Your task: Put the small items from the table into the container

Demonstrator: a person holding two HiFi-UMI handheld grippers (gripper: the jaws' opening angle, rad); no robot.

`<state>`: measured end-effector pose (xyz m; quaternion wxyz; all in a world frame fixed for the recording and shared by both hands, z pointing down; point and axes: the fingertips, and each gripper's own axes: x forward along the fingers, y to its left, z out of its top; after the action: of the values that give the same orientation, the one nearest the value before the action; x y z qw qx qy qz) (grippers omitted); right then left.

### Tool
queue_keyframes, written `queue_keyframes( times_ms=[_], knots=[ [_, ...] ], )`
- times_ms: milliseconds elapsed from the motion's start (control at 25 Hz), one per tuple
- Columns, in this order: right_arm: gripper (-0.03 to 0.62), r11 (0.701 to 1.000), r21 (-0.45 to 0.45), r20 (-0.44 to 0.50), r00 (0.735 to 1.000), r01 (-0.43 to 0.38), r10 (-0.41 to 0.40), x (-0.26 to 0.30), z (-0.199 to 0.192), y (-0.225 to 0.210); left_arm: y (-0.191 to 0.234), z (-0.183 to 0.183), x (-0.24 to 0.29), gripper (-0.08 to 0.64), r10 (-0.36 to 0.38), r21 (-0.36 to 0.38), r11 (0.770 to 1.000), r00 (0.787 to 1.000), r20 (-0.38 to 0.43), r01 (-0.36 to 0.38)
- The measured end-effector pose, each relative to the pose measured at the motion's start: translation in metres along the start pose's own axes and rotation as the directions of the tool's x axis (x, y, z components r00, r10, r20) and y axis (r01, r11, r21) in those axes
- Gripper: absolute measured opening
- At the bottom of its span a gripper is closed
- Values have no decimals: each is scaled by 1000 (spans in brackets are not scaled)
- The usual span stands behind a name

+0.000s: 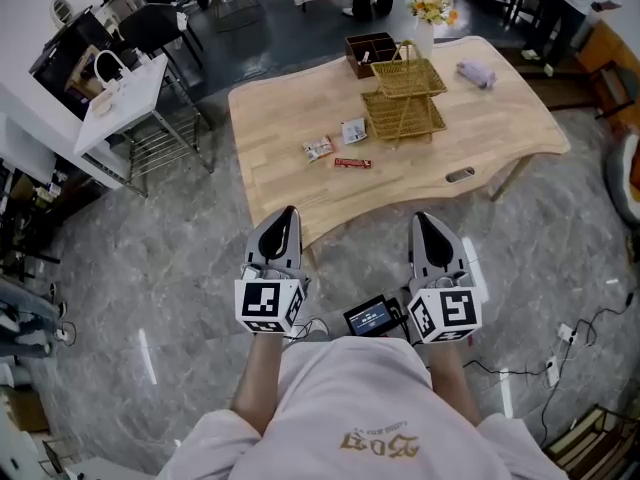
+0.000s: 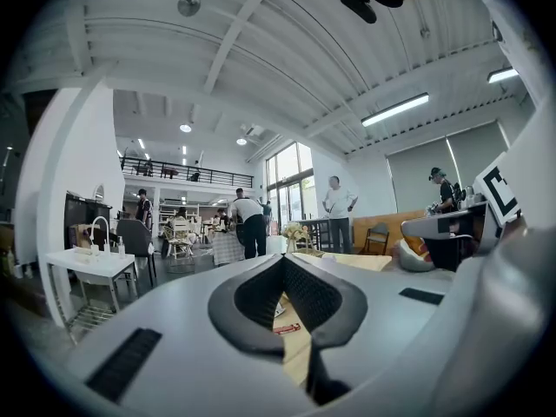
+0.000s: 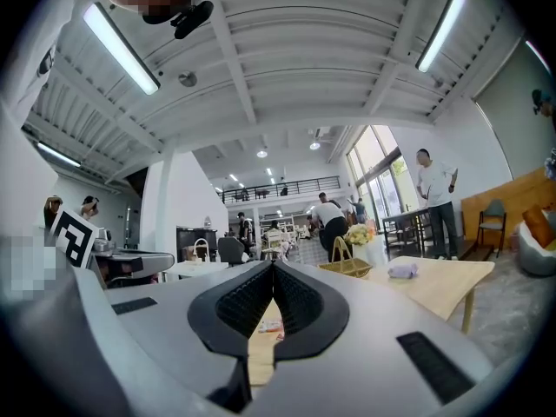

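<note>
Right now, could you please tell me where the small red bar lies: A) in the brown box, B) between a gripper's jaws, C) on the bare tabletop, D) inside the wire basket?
C: the red bar lies flat on the wooden table, short of the wire basket.

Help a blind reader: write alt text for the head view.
The left gripper and right gripper, both shut and empty, hover over grey floor before a wooden table holding three small packets and a wire basket.

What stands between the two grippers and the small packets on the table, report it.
Nothing visible does. The left gripper and right gripper hang short of the table; only bare wood lies before the packets.
</note>
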<state>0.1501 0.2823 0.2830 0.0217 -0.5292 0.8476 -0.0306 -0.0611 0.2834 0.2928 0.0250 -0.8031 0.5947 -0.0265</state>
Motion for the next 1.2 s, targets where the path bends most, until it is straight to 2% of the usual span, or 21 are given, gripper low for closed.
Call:
queue_keyframes(
  times_ms=[280,600,1200],
  knots=[
    [17,1000,-2,-10,1000,-11,11,0,-2,-18,-17,2,11,8,4,4,1000,1000,-3,-4],
    [17,1000,8,-26,1000,-3,3,20,-10,-35,-11,-4,36,8,6,-2,1000,1000,-7,-6],
    [17,997,-33,-63,995,70,-72,127,-11,-81,34,-10,161,8,-61,-15,998,998,12,62]
  ],
)
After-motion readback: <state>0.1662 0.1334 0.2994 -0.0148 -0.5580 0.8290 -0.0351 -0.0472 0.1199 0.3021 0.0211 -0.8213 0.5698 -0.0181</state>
